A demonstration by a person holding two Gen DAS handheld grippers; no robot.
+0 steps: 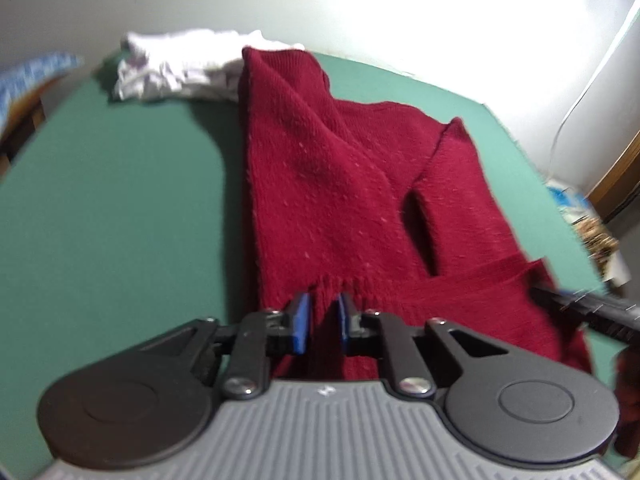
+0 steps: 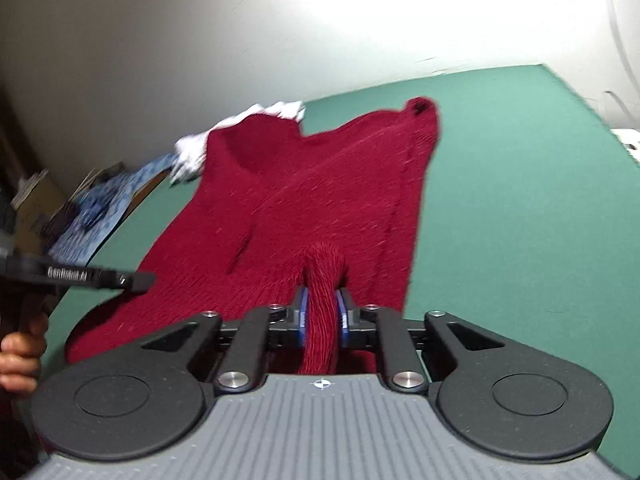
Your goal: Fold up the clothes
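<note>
Left gripper (image 1: 324,316) jaws narrowed, pinching the ribbed hem of one red sweater (image 1: 340,184) on the green table (image 1: 120,200), right gripper (image 2: 322,312) clamped tight on a bunched fold, one white garment (image 1: 176,64) behind.

My right gripper (image 2: 321,314) pinches a bunched fold of the red sweater (image 2: 304,200) at lower centre; the left gripper (image 2: 96,280) (hand (image 2: 20,356) below it) enters at left, over the green table (image 2: 520,200).
</note>
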